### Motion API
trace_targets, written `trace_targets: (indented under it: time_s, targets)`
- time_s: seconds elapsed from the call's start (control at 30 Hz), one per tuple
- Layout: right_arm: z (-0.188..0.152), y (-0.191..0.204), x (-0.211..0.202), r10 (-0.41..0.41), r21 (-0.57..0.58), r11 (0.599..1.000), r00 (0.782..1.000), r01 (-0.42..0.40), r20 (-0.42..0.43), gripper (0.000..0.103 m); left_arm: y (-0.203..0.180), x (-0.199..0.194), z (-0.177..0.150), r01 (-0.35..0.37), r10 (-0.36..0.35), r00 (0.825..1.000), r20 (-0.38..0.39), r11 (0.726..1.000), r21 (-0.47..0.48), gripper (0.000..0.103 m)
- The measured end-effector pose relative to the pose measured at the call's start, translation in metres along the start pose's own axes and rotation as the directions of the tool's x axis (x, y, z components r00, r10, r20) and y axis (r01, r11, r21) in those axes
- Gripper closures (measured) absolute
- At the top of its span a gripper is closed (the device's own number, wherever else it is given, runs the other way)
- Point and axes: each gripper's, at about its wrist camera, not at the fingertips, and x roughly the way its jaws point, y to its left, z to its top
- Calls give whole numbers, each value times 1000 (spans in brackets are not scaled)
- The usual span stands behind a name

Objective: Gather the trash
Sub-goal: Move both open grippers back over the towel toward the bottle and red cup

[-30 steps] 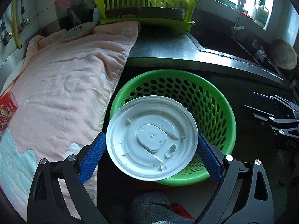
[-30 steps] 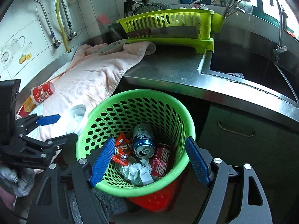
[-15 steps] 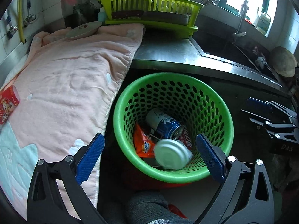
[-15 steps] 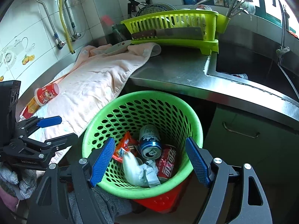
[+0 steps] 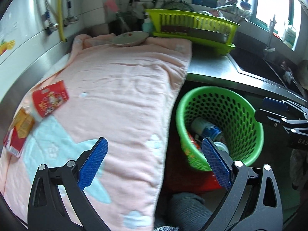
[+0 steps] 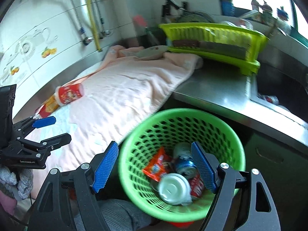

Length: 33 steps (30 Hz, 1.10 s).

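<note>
Two grippers hang spread wide with nothing between their blue pads: the left gripper over the near edge of the pink towel, the right gripper above the green perforated basket. Inside the basket lie a white plastic lid, a blue drink can, a red can and an orange snack wrapper. On the towel's far left side a red-labelled cup lies on its side, just beside an orange and red carton. A small plate rests at the towel's far end, near the lime dish rack
</note>
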Motion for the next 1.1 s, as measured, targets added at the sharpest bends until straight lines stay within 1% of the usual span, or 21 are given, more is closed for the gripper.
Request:
trace_targets:
  time_s: [0.13,0.2,0.33,0.47,0.5,0.63,0.73,0.83,0.93,1.1]
  targets:
    - [19,33,14,47,-72,996,999,-47,-7,28,40,-12,-5,-68,68,998,8,997,-38,6]
    - [27,48,20,57,-107,993,998,-58,-9,28,58,-18,-6,-99,99,995,7,994,-52,6]
    - [44,82,41,92,-190,977,995,-96,-28,28,98,-29,-11,-161,162,987,4,983,-90,6]
    - [58,114,61,116,-275,953,992,-126,-51,27,138,-41,-16,-228,229,973,-7,966,-122,6]
    - [62,122,66,121,-298,945,991,-132,-55,25,147,-44,-18,-239,240,971,-8,962,-131,6]
    - [75,156,86,150,-396,903,986,-167,-75,24,181,-53,-23,-282,283,959,-19,944,-169,6]
    - [85,176,101,166,-441,877,982,-189,-92,24,201,-56,-26,-308,308,951,-32,932,-189,6]
    - [95,196,116,195,-477,849,974,-228,-119,23,219,-57,-28,-327,324,945,-47,922,-208,6]
    - [103,214,129,206,-528,812,969,-246,-135,21,236,-55,-27,-355,349,935,-65,912,-205,6]
    - [115,237,152,215,-591,757,960,-279,-178,20,262,-48,-24,-386,376,922,-89,901,-197,6]
